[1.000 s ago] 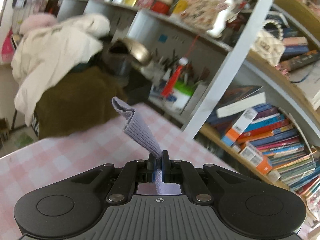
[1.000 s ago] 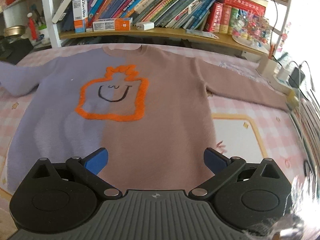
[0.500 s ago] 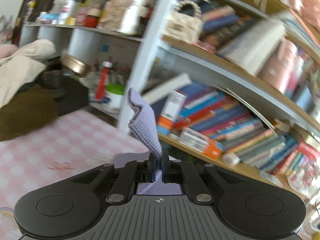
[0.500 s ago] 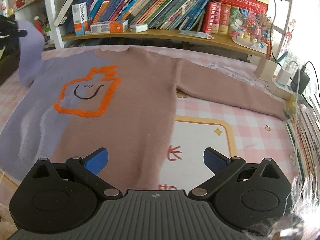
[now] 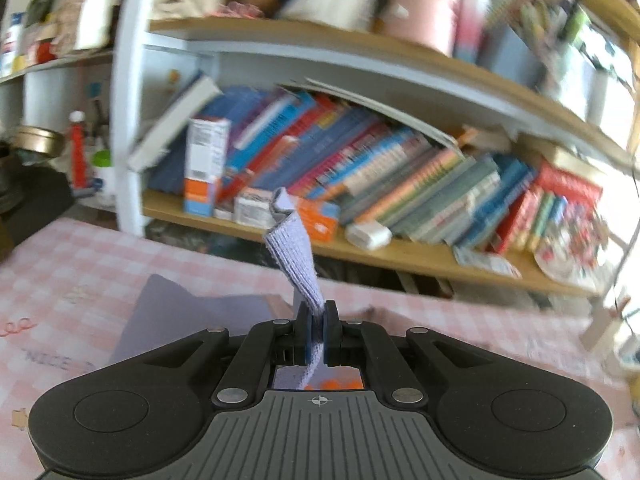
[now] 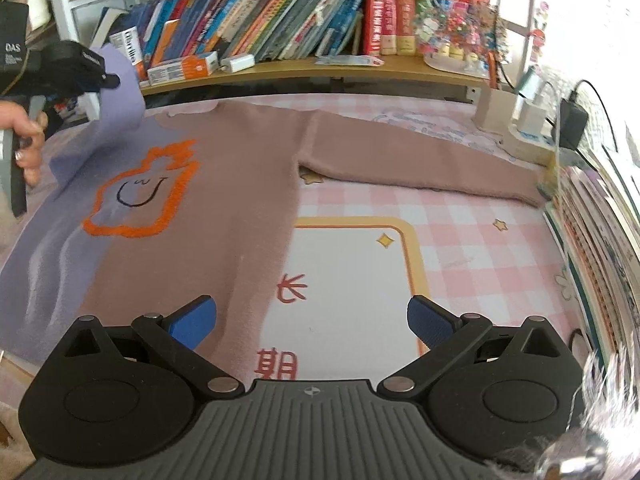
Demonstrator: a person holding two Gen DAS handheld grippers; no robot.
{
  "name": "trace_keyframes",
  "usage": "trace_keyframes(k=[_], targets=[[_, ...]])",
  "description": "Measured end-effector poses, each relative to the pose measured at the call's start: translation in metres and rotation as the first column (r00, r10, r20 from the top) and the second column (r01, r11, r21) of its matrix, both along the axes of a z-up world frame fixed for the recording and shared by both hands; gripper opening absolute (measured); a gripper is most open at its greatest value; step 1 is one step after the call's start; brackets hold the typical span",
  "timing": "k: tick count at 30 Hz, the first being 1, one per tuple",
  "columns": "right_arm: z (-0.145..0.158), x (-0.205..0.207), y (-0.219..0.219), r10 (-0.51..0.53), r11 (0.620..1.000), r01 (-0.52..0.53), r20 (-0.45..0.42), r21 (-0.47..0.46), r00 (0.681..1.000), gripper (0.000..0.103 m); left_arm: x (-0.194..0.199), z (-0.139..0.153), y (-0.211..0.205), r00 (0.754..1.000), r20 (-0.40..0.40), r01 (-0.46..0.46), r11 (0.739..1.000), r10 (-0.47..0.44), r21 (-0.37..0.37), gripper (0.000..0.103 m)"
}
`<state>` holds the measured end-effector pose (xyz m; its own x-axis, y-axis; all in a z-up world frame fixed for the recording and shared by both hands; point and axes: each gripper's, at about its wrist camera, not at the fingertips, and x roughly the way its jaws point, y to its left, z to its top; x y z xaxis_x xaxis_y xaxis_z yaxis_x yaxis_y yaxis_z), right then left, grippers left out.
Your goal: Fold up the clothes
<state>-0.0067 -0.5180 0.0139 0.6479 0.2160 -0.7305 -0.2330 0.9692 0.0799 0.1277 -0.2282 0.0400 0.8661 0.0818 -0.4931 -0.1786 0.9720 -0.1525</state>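
Observation:
A sweater [image 6: 224,208], lilac on the left and brown on the right with an orange outlined figure [image 6: 140,196], lies flat on the pink checked table. My left gripper [image 5: 316,320] is shut on the lilac sleeve cuff [image 5: 294,256] and holds it lifted above the sweater; it also shows in the right wrist view [image 6: 108,80] at the far left, with the sleeve [image 6: 116,112] hanging from it. My right gripper [image 6: 312,316] is open and empty, low over the sweater's right hem edge. The brown sleeve [image 6: 420,160] lies stretched out to the right.
A bookshelf [image 6: 280,68] full of books runs along the table's far edge. A white charger and cables [image 6: 532,116] sit at the far right. A stack of books [image 6: 600,220] lines the right edge. A yellow-framed mat [image 6: 352,288] lies beside the sweater.
My left gripper has swung right with the lilac cuff, carrying the sleeve over the sweater's body. My right gripper has shifted right, toward the sweater's right edge, still open.

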Motion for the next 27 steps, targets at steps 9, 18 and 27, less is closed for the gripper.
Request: trace_keyframes(k=[9, 18, 27], targets=[[-0.001, -0.002, -0.015, -0.042, 0.999, 0.042, -0.002, 0.005, 0.999, 0.103, 0.023, -0.025, -0.045, 0.993, -0.091, 0.077, 0.995, -0.07, 0.066, 0.004], [-0.004, -0.001, -0.021, -0.064, 0.998, 0.064, -0.01, 0.004, 0.998, 0.103, 0.029, -0.043, -0.062, 0.968, -0.203, 0.165, 0.984, -0.149, 0.065, 0.055], [-0.005, 0.011, 0.003, 0.024, 0.999, -0.024, -0.016, 0.024, 1.0, 0.103, -0.024, -0.01, -0.044, 0.974, -0.121, 0.199, 0.978, -0.191, 0.057, 0.068]])
